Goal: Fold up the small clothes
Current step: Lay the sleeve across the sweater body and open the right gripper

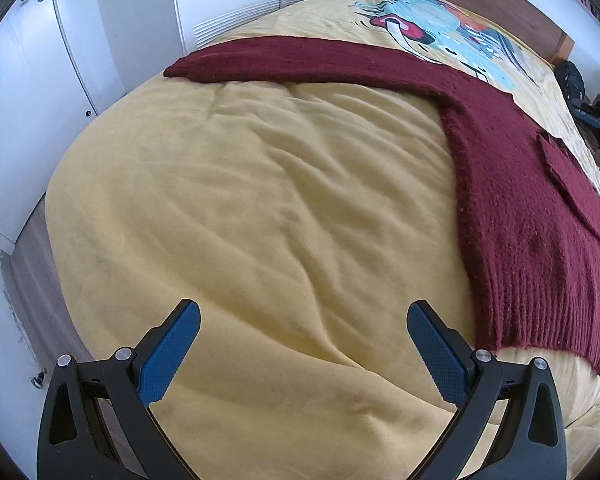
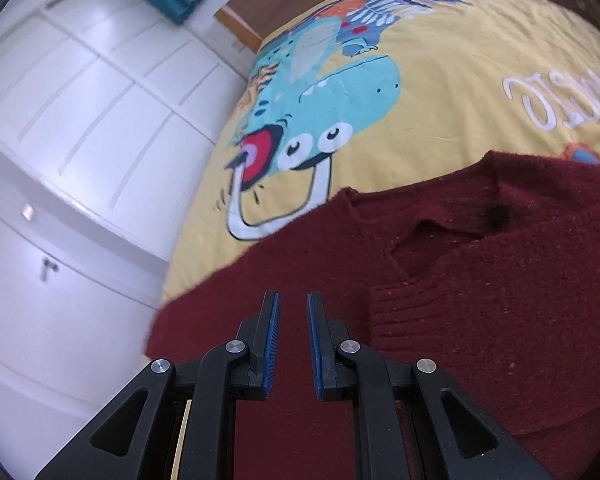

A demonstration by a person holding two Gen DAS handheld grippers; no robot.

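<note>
Right fingers [image 2: 293, 308] narrowly parted over sweater [image 2: 460, 280]

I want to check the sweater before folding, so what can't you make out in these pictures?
- Sweater: right side cut off by the left wrist view's edge.
- Its near part in the right wrist view: hidden behind the right hand-held gripper.
- Cupboard: blurred there.
</note>
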